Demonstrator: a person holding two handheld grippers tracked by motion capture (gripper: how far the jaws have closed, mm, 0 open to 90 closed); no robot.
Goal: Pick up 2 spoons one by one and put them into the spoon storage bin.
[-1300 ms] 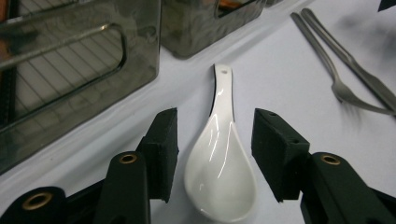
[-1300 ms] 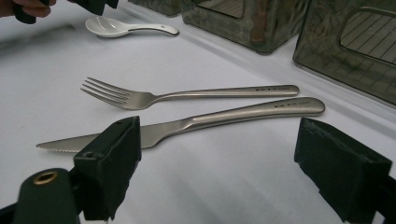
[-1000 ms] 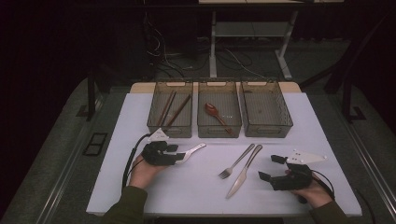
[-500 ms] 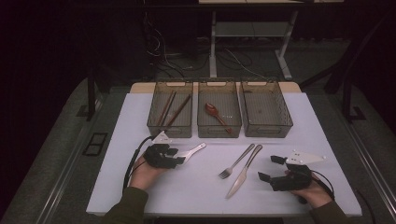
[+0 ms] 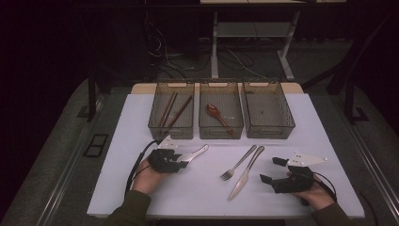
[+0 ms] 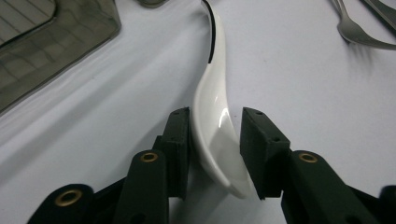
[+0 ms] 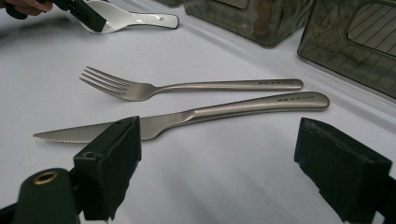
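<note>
Left gripper jaws just closing, white spoon between.

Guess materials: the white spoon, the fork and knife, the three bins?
White spoon: looks like glazed ceramic or melamine; glossy, sharp highlight, thick smooth bowl.
Fork and knife: brushed stainless steel by the look; satin grey sheen, small markings on the handles.
Bins: tinted see-through plastic; the contents and ribbed floor show through the walls.
</note>
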